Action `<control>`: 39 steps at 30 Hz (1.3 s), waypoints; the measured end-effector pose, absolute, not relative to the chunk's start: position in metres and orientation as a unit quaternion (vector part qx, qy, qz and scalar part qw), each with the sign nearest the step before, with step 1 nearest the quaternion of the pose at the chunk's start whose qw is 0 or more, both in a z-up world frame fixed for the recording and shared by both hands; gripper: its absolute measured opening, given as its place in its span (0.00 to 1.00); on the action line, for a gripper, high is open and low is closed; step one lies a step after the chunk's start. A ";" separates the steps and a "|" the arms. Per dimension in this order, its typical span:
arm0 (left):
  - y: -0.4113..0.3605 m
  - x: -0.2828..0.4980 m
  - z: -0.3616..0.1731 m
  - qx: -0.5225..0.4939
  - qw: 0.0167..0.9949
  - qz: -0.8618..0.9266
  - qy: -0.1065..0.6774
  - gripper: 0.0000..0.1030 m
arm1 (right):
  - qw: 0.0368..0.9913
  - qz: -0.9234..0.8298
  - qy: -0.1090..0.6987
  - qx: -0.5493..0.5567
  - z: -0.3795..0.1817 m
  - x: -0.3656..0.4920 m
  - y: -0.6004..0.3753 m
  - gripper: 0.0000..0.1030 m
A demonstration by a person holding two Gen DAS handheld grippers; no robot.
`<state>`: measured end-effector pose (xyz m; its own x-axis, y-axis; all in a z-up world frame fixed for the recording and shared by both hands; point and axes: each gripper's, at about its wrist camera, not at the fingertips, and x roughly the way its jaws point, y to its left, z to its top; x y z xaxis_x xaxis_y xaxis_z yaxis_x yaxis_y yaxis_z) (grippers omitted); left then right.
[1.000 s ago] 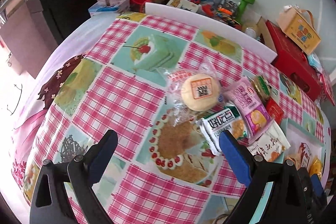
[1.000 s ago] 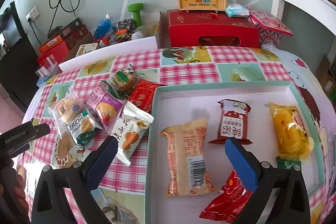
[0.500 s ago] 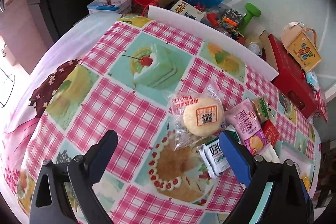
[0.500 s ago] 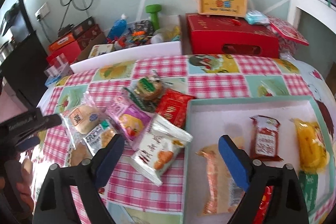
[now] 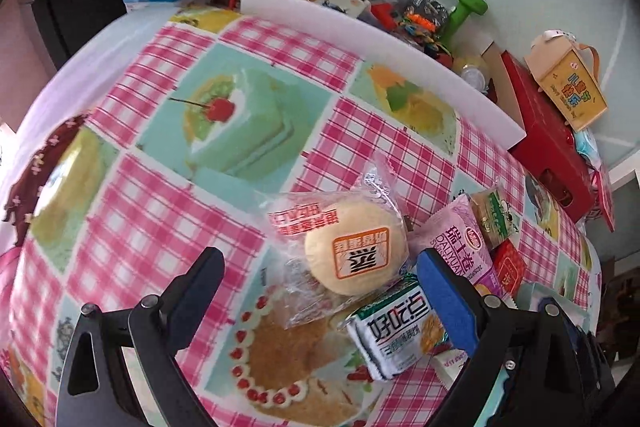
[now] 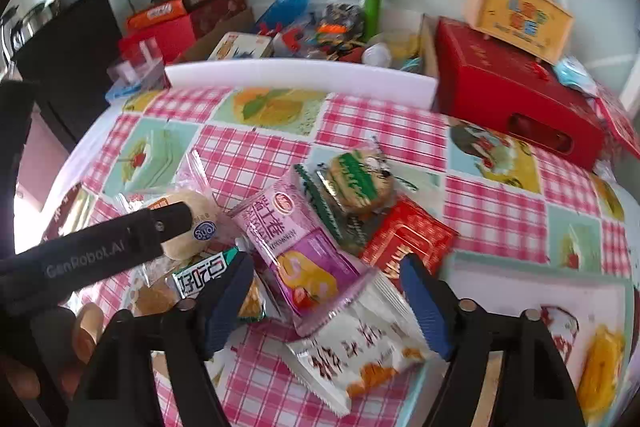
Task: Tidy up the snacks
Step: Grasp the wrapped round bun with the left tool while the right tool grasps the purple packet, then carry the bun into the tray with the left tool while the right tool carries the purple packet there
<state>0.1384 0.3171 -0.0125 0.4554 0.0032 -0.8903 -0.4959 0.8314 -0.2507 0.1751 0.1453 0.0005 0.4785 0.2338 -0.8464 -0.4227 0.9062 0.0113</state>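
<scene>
Your left gripper (image 5: 320,291) has its fingers wide apart around the round pale bun in clear wrapper (image 5: 354,247), while your right gripper (image 6: 326,287) is spread above the purple plastic snack packet (image 6: 298,247).

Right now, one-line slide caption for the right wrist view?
Open right gripper over the white snack pack and purple pack, left gripper alongside.

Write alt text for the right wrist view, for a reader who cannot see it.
The open right gripper hovers over a pile of wrapped snacks on a pink checked tablecloth, nearest a white packet and a purple packet. The left gripper reaches in from the left by a round bun; a red box stands behind.
</scene>
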 end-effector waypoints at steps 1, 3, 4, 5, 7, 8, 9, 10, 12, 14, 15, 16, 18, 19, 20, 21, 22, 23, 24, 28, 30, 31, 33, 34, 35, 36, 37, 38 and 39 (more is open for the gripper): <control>0.316 0.140 -0.014 -0.251 0.816 0.149 0.499 0.94 | 0.851 0.194 0.476 -0.107 -0.001 0.178 0.149 0.74; 0.314 0.144 -0.019 -0.255 0.816 0.142 0.498 0.94 | 0.847 0.194 0.478 -0.126 -0.007 0.183 0.157 0.74; 0.313 0.147 -0.021 -0.255 0.816 0.140 0.500 0.94 | 0.845 0.193 0.480 -0.135 -0.011 0.186 0.161 0.74; 0.312 0.150 -0.024 -0.256 0.814 0.138 0.502 0.94 | 0.842 0.193 0.483 -0.142 -0.014 0.188 0.164 0.74; 0.310 0.154 -0.030 -0.260 0.812 0.132 0.506 0.94 | 0.838 0.195 0.487 -0.152 -0.022 0.191 0.169 0.70; 0.309 0.156 -0.033 -0.261 0.811 0.130 0.508 0.94 | 0.839 0.195 0.484 -0.153 -0.024 0.192 0.171 0.70; 0.309 0.158 -0.035 -0.261 0.811 0.128 0.509 0.94 | 0.840 0.196 0.483 -0.151 -0.024 0.194 0.171 0.70; 0.307 0.161 -0.037 -0.259 0.811 0.128 0.509 0.94 | 0.840 0.196 0.484 -0.147 -0.025 0.195 0.171 0.70; 0.304 0.165 -0.038 -0.243 0.815 0.137 0.507 0.94 | 0.840 0.194 0.488 -0.140 -0.028 0.200 0.170 0.68; 0.303 0.168 -0.039 -0.237 0.818 0.140 0.505 0.94 | 0.833 0.199 0.498 -0.136 -0.034 0.202 0.172 0.63; 0.303 0.169 -0.039 -0.235 0.820 0.142 0.503 0.94 | 0.833 0.201 0.499 -0.129 -0.037 0.203 0.173 0.60; 0.303 0.171 -0.039 -0.235 0.821 0.144 0.501 0.93 | 0.834 0.202 0.498 -0.126 -0.037 0.202 0.173 0.57; 0.303 0.173 -0.039 -0.233 0.823 0.143 0.498 0.90 | 0.836 0.204 0.496 -0.116 -0.038 0.202 0.172 0.53; 0.303 0.174 -0.038 -0.234 0.824 0.140 0.496 0.86 | 0.836 0.204 0.496 -0.113 -0.038 0.201 0.171 0.49; 0.304 0.175 -0.037 -0.238 0.825 0.137 0.494 0.77 | 0.837 0.205 0.496 -0.109 -0.038 0.200 0.171 0.47; 0.304 0.175 -0.036 -0.240 0.826 0.135 0.492 0.74 | 0.837 0.206 0.495 -0.107 -0.037 0.199 0.171 0.42; 0.303 0.175 -0.035 -0.238 0.827 0.133 0.491 0.72 | 0.838 0.207 0.494 -0.105 -0.036 0.198 0.171 0.40; 0.303 0.176 -0.035 -0.234 0.829 0.131 0.491 0.69 | 0.839 0.207 0.493 -0.103 -0.035 0.196 0.170 0.40; 0.302 0.175 -0.034 -0.230 0.831 0.130 0.490 0.68 | 0.841 0.207 0.490 -0.099 -0.033 0.194 0.169 0.39; 0.299 0.171 -0.027 -0.230 0.834 0.125 0.486 0.60 | 0.848 0.207 0.482 -0.078 -0.023 0.185 0.162 0.39; 0.299 0.167 -0.022 -0.230 0.835 0.125 0.484 0.60 | 0.854 0.208 0.473 -0.059 -0.013 0.181 0.157 0.39; 0.298 0.163 -0.018 -0.229 0.837 0.125 0.480 0.60 | 0.856 0.208 0.470 -0.054 -0.010 0.179 0.155 0.39; 0.297 0.157 -0.010 -0.228 0.841 0.122 0.475 0.60 | 0.866 0.202 0.455 -0.043 0.003 0.171 0.149 0.39; 0.296 0.154 -0.005 -0.229 0.843 0.122 0.472 0.60 | 0.869 0.199 0.450 -0.042 0.006 0.168 0.147 0.39; 0.295 0.151 0.000 -0.228 0.845 0.122 0.468 0.60 | 0.874 0.193 0.444 -0.040 0.012 0.163 0.144 0.39; 0.294 0.148 0.005 -0.226 0.847 0.122 0.465 0.60 | 0.879 0.187 0.437 -0.036 0.018 0.157 0.139 0.39; 0.293 0.145 0.009 -0.225 0.849 0.122 0.463 0.60 | 0.881 0.184 0.434 -0.034 0.021 0.154 0.136 0.39; 0.292 0.142 0.015 -0.224 0.851 0.122 0.460 0.60 | 0.884 0.180 0.431 -0.031 0.025 0.149 0.132 0.39; 0.290 0.139 0.019 -0.222 0.852 0.121 0.458 0.60 | 0.886 0.173 0.428 -0.028 0.029 0.143 0.127 0.39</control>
<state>0.1386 0.2902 0.0194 0.5507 0.0022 -0.8347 -0.4097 0.8719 -0.2680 0.1433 0.1267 0.0290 0.5729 0.2827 -0.7693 -0.3309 0.9385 0.0985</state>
